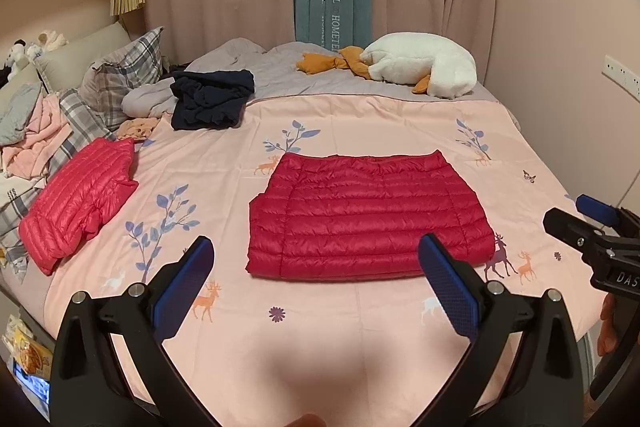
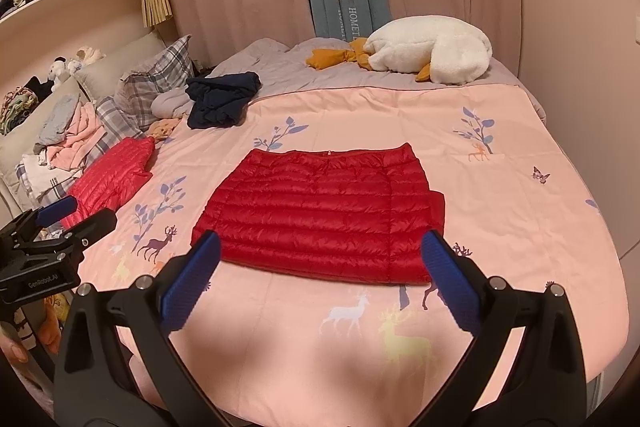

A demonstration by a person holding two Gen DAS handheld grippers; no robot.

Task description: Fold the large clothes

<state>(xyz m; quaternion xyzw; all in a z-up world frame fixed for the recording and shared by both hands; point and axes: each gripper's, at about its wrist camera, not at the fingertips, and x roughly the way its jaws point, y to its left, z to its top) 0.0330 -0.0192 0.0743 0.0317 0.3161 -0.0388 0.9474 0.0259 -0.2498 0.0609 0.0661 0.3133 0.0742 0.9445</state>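
A dark red quilted down jacket (image 1: 366,215) lies folded into a flat rectangle in the middle of the pink bedspread (image 1: 320,347); it also shows in the right wrist view (image 2: 320,219). My left gripper (image 1: 316,267) is open and empty, held above the bed just in front of the jacket's near edge. My right gripper (image 2: 320,263) is open and empty, also just short of the near edge. Each gripper shows at the side of the other's view: the right one (image 1: 580,219), the left one (image 2: 76,219).
A pink-red folded down jacket (image 1: 80,203) lies at the left. A dark navy garment (image 1: 210,99) and a grey one sit behind it. Plaid pillows (image 1: 120,79) and loose clothes crowd the left. A white plush goose (image 1: 420,63) lies at the back.
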